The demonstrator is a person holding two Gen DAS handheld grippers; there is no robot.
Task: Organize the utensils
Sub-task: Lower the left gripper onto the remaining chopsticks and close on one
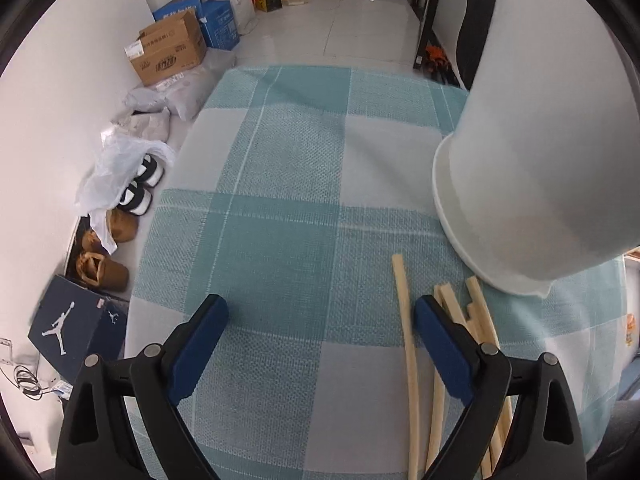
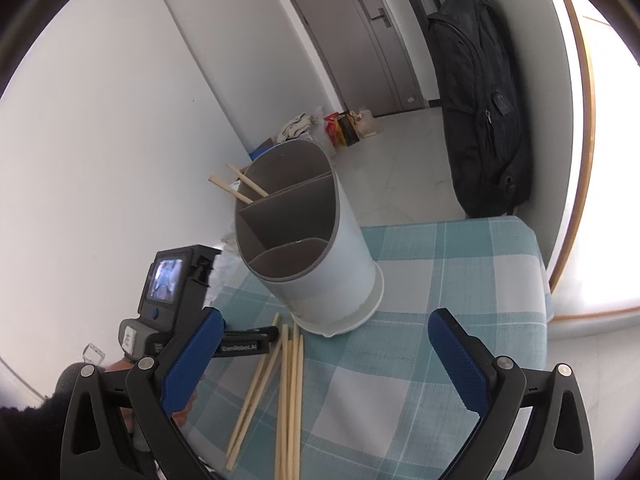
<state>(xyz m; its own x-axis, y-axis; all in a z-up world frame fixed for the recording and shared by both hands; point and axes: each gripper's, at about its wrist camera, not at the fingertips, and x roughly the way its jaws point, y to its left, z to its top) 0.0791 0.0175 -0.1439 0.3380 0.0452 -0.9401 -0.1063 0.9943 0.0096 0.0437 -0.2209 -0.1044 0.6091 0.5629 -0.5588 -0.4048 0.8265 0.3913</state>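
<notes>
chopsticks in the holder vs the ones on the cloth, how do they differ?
Place: the two chopsticks in the holder sit in its far compartment; the loose chopsticks lie on the checked cloth by the holder base.
Pose: the two in the holder lean, tips past the rim; the loose chopsticks lie flat.
Count: two in the holder; the loose ones number more.
Shared: pale wood, same slim shape.

Left gripper [image 1: 320, 332]: black plastic arms, blue textured pads, silver round rivets at the joints.
Right gripper [image 2: 326, 354]: same build, black with blue dimpled pads and silver rivets.
Left unit, seen from the right wrist: small lit screen, blue button, white lettering on a black bar.
Sleeve [image 2: 24, 432]: dark.
</notes>
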